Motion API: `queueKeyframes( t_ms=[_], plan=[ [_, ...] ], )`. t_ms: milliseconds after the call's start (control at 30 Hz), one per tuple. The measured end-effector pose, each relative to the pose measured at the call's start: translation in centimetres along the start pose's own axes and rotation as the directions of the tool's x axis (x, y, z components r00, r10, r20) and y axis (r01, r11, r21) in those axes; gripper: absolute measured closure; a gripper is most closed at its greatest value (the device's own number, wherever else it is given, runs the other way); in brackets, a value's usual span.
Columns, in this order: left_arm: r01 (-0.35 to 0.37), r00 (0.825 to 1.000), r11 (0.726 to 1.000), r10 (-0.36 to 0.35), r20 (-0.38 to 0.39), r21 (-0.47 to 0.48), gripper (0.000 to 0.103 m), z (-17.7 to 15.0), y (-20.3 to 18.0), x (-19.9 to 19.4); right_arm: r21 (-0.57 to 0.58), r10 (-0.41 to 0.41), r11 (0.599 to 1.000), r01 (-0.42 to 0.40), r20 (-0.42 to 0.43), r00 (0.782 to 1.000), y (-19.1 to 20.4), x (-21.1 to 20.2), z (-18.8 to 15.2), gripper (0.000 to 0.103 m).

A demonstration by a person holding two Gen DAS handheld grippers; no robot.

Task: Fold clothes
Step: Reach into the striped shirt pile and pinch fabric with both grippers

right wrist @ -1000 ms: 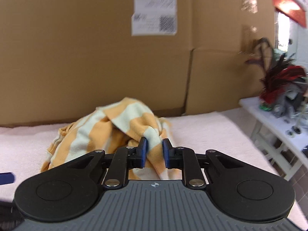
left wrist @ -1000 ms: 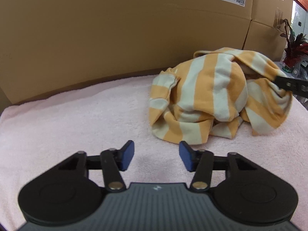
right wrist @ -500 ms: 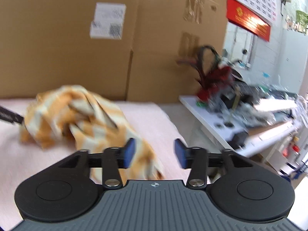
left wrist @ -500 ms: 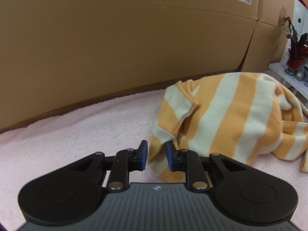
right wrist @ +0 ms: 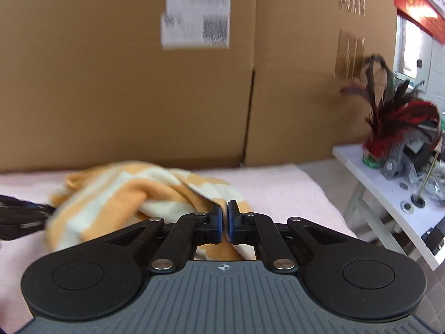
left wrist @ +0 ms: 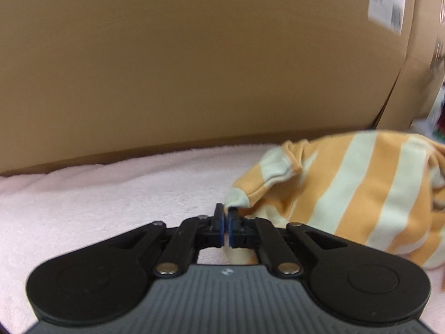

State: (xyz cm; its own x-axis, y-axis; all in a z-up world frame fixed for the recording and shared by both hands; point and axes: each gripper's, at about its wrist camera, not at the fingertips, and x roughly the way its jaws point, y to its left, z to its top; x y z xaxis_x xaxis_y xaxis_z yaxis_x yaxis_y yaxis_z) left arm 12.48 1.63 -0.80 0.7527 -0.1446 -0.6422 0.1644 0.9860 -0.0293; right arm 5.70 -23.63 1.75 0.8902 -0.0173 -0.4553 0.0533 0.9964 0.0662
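Striped garment (left wrist: 358, 192) pinched in both grippers (left wrist: 225, 217) (right wrist: 224, 214); feather duster (right wrist: 395, 122) only rightward.

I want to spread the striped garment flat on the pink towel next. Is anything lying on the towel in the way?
Nothing visible does. The pink towel beside the striped garment is bare up to the cardboard boxes. The left gripper and the right gripper already pinch its edges.

- Even, soft indoor light; bright glare from window (right wrist: 411, 53) at upper right.
- Motion blur on box label (right wrist: 196, 11) and striped garment (right wrist: 133, 194).
- Fisheye bending, dark corners.
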Motion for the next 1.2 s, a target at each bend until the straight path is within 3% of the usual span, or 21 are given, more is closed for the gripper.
queueKeyframes(
  t_ms=[133,200,300,367,467,533,600,667,700,800,833,967,1000,1033,1067,1100,1200],
  plan=[
    [0.056,0.996,0.998,-0.052,0.069,-0.043,0.103,-1.1,2.6,-5.8,-0.023,0.171,0.985,-0.17,0.143,0.975,-0.5,-8.0,-0.9,0.102],
    [0.08,0.994,0.996,-0.076,0.077,-0.047,0.102,-2.6,4.0,-8.5,-0.095,0.207,0.976,-0.194,0.156,0.966,-0.6,-11.1,-1.9,0.102],
    [0.101,0.994,0.994,-0.1,0.045,-0.029,0.099,-6.3,5.7,-11.0,-0.245,0.144,0.96,-0.135,0.019,0.989,0.1,-12.5,-4.4,0.102],
    [0.069,0.997,0.998,-0.069,0.015,0.001,0.094,-8.7,6.0,-12.0,-0.313,0.064,0.947,-0.069,-0.025,0.998,0.7,-12.6,-5.8,0.101],
    [-0.034,0.999,0.998,0.035,-0.011,0.051,0.096,-10.9,5.9,-11.1,-0.326,0.004,0.945,-0.008,-0.011,1.0,1.6,-12.7,-6.4,0.08],
    [-0.094,0.996,0.993,0.094,0.002,0.077,0.097,-11.0,5.6,-10.8,-0.276,0.058,0.96,-0.044,0.045,0.997,2.3,-12.7,-5.5,0.049],
    [-0.1,0.995,0.992,0.099,0.016,0.074,0.087,-10.8,5.4,-10.5,-0.225,0.14,0.968,-0.113,0.109,0.984,3.4,-12.7,-4.4,0.038],
    [-0.102,0.994,0.993,0.101,0.031,0.067,0.07,-10.6,4.9,-10.2,-0.248,0.188,0.957,-0.149,0.14,0.972,6.1,-11.4,-3.3,0.04],
    [-0.114,0.993,0.991,0.111,0.044,0.065,0.067,-10.5,4.6,-10.0,-0.274,0.182,0.952,-0.138,0.142,0.973,7.6,-10.5,-2.9,0.042],
    [-0.117,0.992,0.991,0.114,0.048,0.065,0.047,-9.8,3.9,-9.1,-0.387,0.138,0.918,-0.084,0.114,0.984,12.2,-6.3,-2.0,0.059],
    [-0.108,0.994,0.992,0.106,0.042,0.058,0.036,-9.6,4.0,-8.7,-0.418,0.128,0.905,-0.074,0.101,0.987,13.2,-4.9,-1.9,0.06],
    [-0.05,0.999,0.999,0.05,0.019,-0.008,0.014,-9.3,5.0,-8.3,-0.499,0.078,0.863,-0.075,-0.014,0.997,15.1,0.3,-2.1,0.06],
    [-0.025,1.0,0.999,0.026,0.014,-0.031,0.012,-9.3,5.4,-8.5,-0.509,0.07,0.857,-0.085,-0.05,0.996,15.1,1.5,-2.2,0.061],
    [-0.009,1.0,0.999,0.01,0.011,-0.046,0.011,-9.3,5.7,-8.5,-0.518,0.053,0.852,-0.077,-0.061,0.997,15.0,2.2,-2.4,0.069],
    [0.006,1.0,0.998,-0.006,0.01,-0.06,0.011,-9.2,6.0,-8.6,-0.526,0.034,0.848,-0.061,-0.061,0.998,14.9,2.7,-2.5,0.077],
    [0.026,1.0,0.997,-0.025,0.008,-0.068,0.011,-9.2,6.2,-8.6,-0.5,0.032,0.865,-0.049,-0.044,0.999,14.1,2.2,-2.3,0.092],
    [0.078,0.997,0.994,-0.078,-0.002,-0.083,0.034,-8.7,6.0,-8.2,-0.368,0.041,0.929,-0.028,0.027,0.999,11.3,-0.4,-1.3,0.093]
  ],
)
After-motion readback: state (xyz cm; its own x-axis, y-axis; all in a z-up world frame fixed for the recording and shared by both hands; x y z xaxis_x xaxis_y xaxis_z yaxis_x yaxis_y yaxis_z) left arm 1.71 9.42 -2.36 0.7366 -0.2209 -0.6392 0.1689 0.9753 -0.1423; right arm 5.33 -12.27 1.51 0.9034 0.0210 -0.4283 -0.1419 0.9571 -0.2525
